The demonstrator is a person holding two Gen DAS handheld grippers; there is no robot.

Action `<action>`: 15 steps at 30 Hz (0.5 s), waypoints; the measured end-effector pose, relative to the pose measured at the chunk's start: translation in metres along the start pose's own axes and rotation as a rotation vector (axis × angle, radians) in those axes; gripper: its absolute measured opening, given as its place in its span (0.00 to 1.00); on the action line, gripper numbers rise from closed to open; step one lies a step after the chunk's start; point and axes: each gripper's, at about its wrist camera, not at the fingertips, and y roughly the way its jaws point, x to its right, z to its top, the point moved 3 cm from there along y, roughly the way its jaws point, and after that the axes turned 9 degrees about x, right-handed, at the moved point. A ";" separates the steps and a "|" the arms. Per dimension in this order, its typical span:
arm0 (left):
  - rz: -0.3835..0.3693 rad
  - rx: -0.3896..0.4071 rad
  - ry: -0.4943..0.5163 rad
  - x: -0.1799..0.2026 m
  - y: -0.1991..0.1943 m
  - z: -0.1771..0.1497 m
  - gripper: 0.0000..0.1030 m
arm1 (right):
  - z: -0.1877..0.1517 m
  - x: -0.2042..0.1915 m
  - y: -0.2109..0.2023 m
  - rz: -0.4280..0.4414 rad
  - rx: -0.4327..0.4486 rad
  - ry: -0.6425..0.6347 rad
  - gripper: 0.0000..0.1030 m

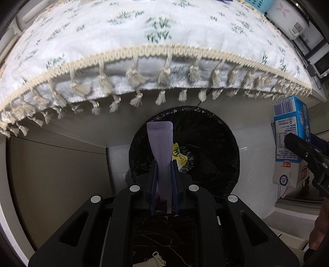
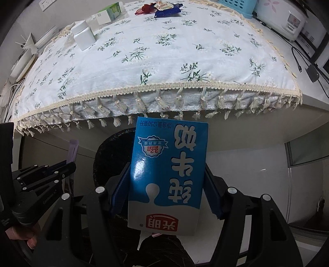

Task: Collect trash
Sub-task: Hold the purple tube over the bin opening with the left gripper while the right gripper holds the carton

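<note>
- Trash is in both grippers, held over the bin [image 1: 205, 143], a black-lined round mouth below the table edge, so each piece can drop straight in.
- Left gripper [image 1: 164, 170]: jaws narrow, pinching a pale lilac sachet [image 1: 161, 141] by its lower part. Its free end stands up toward 12 o'clock, over the bin's left half, which looks like a hold made for letting go, not for carrying far.
- Yellow wrapper [image 1: 179, 157] lies inside the bin at about 3 o'clock of the sachet, so some collecting is judged done.
- Right gripper [image 2: 166, 184]: jaws set wide and clamped on the two sides of a blue milk carton [image 2: 167, 174], printed face to the camera and upside down. Bin liner shows at 9 o'clock and 6 o'clock of it, so it too seems to hang above the opening.
- Cloth [image 2: 164, 61] at 12 o'clock covers the table; its fringe hangs just over the bin's far rim.
- Snack packets [image 2: 162, 8] and a white jar [image 2: 83, 35] sit at its far edge, well apart; whether they count as trash cannot be told.
</note>
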 end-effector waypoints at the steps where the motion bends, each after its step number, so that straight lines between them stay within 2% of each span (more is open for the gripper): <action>1: 0.000 -0.006 -0.001 -0.001 0.004 -0.002 0.12 | -0.002 0.001 0.003 -0.004 -0.004 -0.001 0.61; 15: 0.013 -0.034 0.055 0.009 0.051 -0.011 0.12 | -0.016 0.008 0.035 0.010 -0.060 0.033 0.61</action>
